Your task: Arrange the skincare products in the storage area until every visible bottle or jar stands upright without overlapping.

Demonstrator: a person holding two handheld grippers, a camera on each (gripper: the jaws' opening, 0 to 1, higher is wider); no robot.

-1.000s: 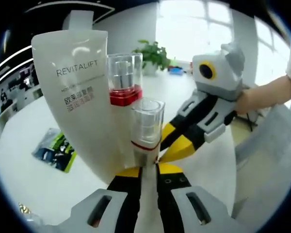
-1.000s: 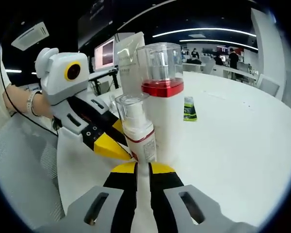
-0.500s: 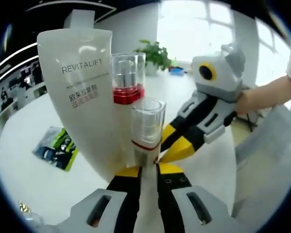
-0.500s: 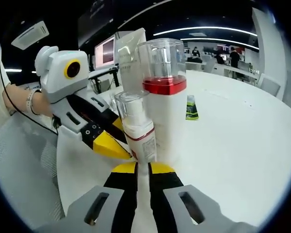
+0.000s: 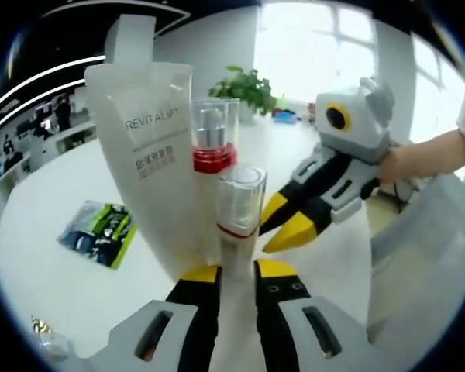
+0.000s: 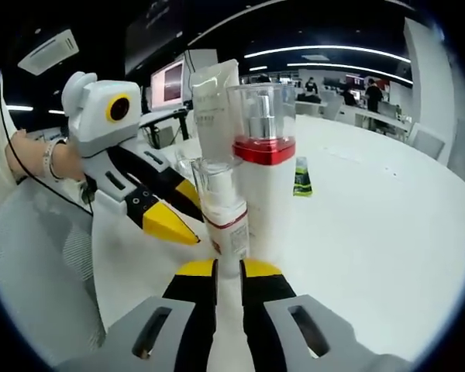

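Our left gripper (image 5: 237,273) has its jaws slightly parted, holding nothing, right at the foot of the small spray bottle (image 5: 239,218). Our right gripper (image 6: 229,270), likewise unclenched, faces that bottle from the other side. Behind it stand the red-collared pump bottle (image 5: 211,147) and white tube (image 5: 149,155), upright, close together. The white table (image 6: 372,225) is open around them; a green packet (image 5: 99,232) lies apart.
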